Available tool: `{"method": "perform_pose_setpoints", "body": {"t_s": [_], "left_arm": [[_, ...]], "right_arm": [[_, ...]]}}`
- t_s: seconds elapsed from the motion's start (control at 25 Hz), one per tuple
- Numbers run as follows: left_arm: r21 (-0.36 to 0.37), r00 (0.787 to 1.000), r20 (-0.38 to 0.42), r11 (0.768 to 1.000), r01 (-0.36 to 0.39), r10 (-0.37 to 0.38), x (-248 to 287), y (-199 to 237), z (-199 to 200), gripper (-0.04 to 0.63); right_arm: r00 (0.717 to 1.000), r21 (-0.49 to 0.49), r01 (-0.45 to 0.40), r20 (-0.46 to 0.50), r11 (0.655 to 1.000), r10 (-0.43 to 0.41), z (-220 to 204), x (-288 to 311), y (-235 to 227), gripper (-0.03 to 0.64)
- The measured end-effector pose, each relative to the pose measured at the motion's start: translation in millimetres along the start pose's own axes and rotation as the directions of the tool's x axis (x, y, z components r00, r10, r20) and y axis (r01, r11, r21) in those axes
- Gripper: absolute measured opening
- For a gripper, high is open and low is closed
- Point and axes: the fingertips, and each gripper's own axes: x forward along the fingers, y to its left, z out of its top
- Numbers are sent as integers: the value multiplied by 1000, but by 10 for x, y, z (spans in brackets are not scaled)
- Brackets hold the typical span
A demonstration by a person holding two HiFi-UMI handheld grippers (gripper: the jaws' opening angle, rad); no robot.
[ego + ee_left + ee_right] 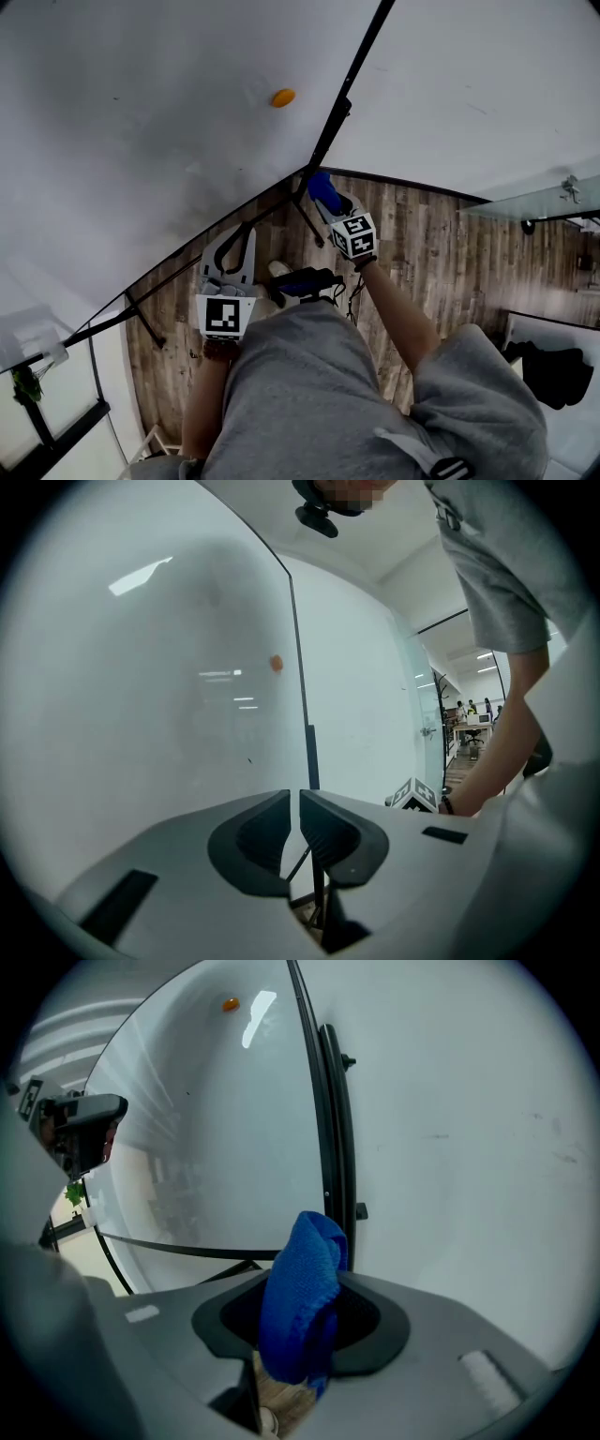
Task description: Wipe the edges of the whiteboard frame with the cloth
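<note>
The whiteboard's black frame point(343, 101) runs down its right edge to a lower corner, and its bottom rail point(178, 272) slants away to the lower left. A blue cloth point(322, 190) is clamped in my right gripper point(321, 187), close to that lower corner. In the right gripper view the cloth point(302, 1297) bulges out of the jaws, just short of the frame's upright edge point(334, 1119). My left gripper point(234, 246) hangs lower left beside the bottom rail. Its jaws point(298, 799) are shut on nothing and face the board surface point(169, 714).
An orange magnet point(282, 97) sticks to the board. A white wall point(469, 84) stands right of the frame. Below lie wooden flooring point(441, 253), the stand's black legs point(145, 323), a glass panel point(544, 199) at right and a dark bag point(553, 370).
</note>
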Motion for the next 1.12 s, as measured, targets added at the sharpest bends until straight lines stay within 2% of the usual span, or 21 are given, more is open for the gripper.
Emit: {"method": "perform_pose_setpoints", "body": {"t_s": [0.16, 0.4, 0.6, 0.92, 1.12], "left_arm": [[-25, 999, -25, 999, -33, 32, 75, -16, 11, 37], [-6, 994, -52, 996, -92, 91, 78, -6, -42, 37], [-21, 987, -70, 989, -145, 143, 65, 37, -109, 37], [-20, 975, -79, 977, -210, 208, 55, 93, -124, 37], [-38, 959, -95, 962, -271, 266, -23, 129, -165, 37]], "right_arm": [[999, 15, -41, -33, 999, 41, -137, 170, -46, 170], [991, 26, -92, -93, 995, 94, -396, 425, -73, 170], [988, 77, -96, -116, 992, 104, -532, 667, -126, 170], [980, 76, -132, -137, 988, 141, -562, 996, -134, 170], [977, 106, -130, -156, 986, 146, -579, 1117, -151, 170]]}}
